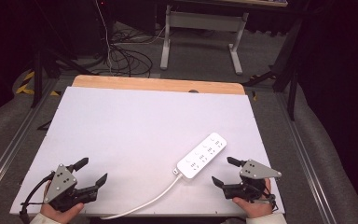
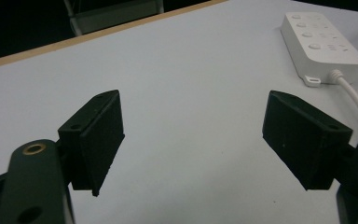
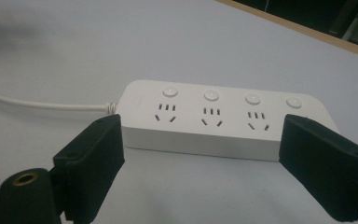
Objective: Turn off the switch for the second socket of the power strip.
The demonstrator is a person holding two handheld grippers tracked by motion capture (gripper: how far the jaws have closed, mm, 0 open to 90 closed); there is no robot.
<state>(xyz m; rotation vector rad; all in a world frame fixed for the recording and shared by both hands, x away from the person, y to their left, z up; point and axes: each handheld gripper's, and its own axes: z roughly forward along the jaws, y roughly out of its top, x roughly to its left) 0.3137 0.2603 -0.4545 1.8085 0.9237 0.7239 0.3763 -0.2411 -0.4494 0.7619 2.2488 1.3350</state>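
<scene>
White power strip [image 1: 202, 157] lies untouched near my right gripper [image 1: 224, 171]; both it and my left gripper [image 1: 93, 171] are wide apart, nothing started yet.

The worktop [image 1: 121, 126] is a white board over a wooden top, whose bare wood shows as a strip along the far edge. A white power strip [image 1: 202, 155] lies flat on it, set at a slant toward the near right part (sockets and round buttons face up). From the strip's near end a white cord [image 1: 144, 204] runs across the board and off the near edge.
</scene>
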